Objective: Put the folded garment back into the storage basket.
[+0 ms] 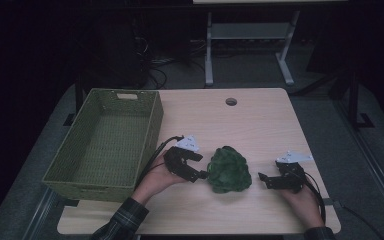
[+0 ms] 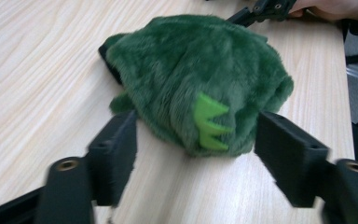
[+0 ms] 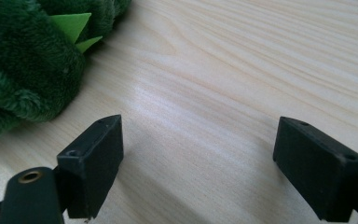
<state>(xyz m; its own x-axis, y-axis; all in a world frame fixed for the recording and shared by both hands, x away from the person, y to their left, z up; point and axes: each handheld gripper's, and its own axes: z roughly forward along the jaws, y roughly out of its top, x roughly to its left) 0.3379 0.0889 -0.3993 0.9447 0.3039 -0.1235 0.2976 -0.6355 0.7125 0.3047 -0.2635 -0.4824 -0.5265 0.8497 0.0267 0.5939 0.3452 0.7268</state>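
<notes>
Between our left gripper's (image 2: 193,154) parted jaws sits the fuzzy dark-green plush toy with lime felt spikes (image 2: 200,79), flanked but not pinched, resting on the pale wood-grain bench (image 2: 37,70). Our right gripper (image 3: 198,163) also stands open over bare wood, the toy just beside it. Farther left waits the olive woven basket (image 1: 150,125). Closing now, we risk snagging only loose fur, and the soft toy could slip out on lifting.

I've got a green woven basket (image 1: 105,145) sitting left of centre on the pale wooden table (image 1: 260,120), a round hole (image 1: 231,101) near its far edge.
</notes>
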